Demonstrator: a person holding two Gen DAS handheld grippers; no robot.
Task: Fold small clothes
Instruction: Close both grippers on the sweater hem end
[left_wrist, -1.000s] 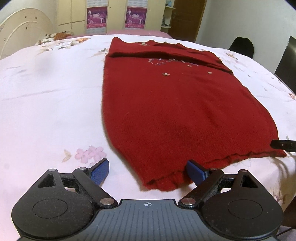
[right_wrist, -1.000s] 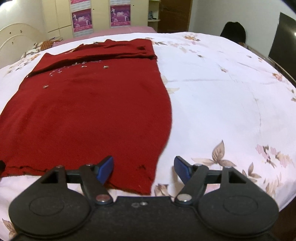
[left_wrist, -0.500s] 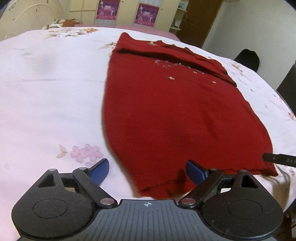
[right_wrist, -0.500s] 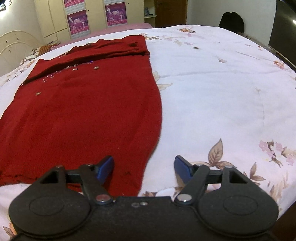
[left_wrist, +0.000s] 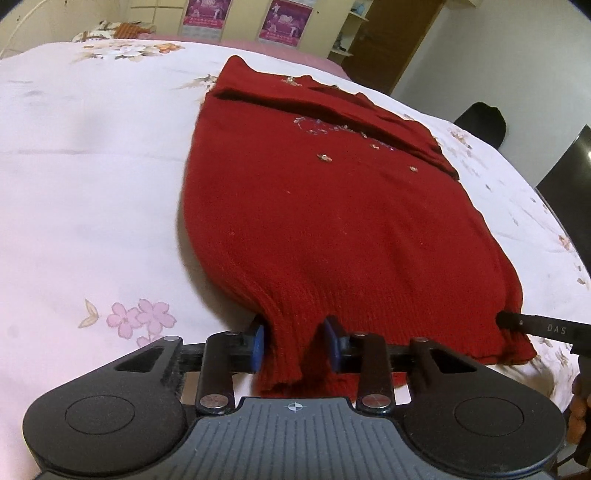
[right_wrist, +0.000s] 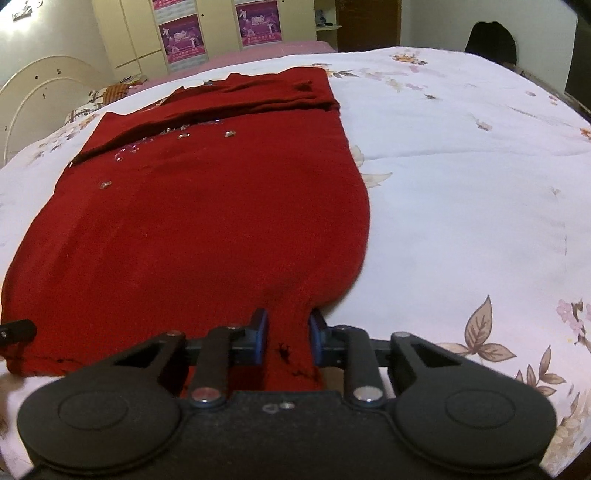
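Pinching the near hem of the red sweater (left_wrist: 332, 229), my left claw (left_wrist: 295, 343) and right claw (right_wrist: 287, 338) have just closed on its two corners. It lies flat on the bed (right_wrist: 461, 192), with bare sheet on both sides.

Floral bedspread (left_wrist: 92, 184), cream wardrobe (right_wrist: 129, 33), wooden door (left_wrist: 399, 33)

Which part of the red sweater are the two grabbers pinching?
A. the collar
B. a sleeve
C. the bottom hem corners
C: the left gripper and the right gripper have just closed, each bunching a near hem corner of the red sweater between its blue pads.
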